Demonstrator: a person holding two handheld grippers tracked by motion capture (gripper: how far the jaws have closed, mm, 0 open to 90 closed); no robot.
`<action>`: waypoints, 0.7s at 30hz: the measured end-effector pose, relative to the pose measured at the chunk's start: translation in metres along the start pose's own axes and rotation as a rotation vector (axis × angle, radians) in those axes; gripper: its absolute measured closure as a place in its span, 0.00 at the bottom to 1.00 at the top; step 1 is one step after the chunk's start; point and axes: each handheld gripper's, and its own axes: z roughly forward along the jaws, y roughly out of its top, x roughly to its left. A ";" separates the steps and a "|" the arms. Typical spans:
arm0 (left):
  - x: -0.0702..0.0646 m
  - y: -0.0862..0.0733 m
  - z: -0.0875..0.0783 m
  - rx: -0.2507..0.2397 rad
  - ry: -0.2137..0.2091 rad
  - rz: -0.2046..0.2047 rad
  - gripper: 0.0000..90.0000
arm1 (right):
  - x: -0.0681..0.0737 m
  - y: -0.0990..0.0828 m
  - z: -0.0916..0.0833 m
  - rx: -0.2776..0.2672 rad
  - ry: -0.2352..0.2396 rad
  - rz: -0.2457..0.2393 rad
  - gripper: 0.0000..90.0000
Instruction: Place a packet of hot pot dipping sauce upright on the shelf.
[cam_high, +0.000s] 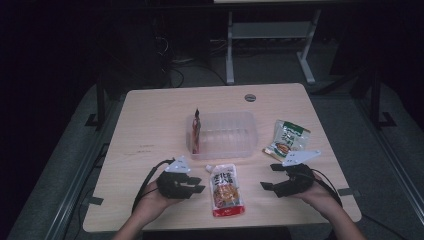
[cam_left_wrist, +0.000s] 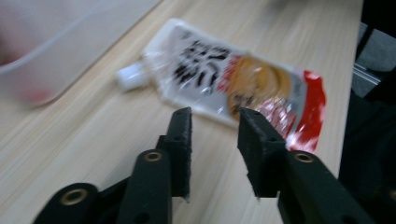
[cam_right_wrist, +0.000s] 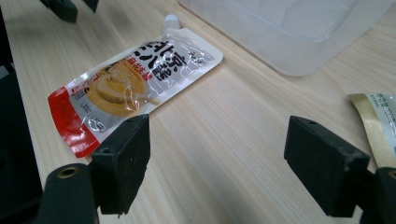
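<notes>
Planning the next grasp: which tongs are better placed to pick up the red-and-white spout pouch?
Left, probably. The left tongs sit right beside the spout pouch, aimed at it, nothing between the jaws. The right tongs sit farther off, open.

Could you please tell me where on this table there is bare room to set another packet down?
The table is bare along its whole left side, left of the clear tub, and along the far edge behind the tub. It is crowded near the front: the spouted pouch lies between the left gripper and the right gripper, with the green packet beyond the right one.
</notes>
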 end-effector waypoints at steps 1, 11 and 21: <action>-0.003 0.004 0.005 0.003 -0.010 0.007 0.78 | 0.001 0.001 0.000 -0.003 0.000 0.007 0.24; -0.024 0.036 0.048 0.025 -0.073 0.064 1.00 | 0.006 0.003 0.003 -0.013 0.014 -0.007 0.23; -0.041 0.042 0.094 0.119 -0.103 0.137 1.00 | 0.004 0.003 0.006 -0.007 0.020 -0.017 0.23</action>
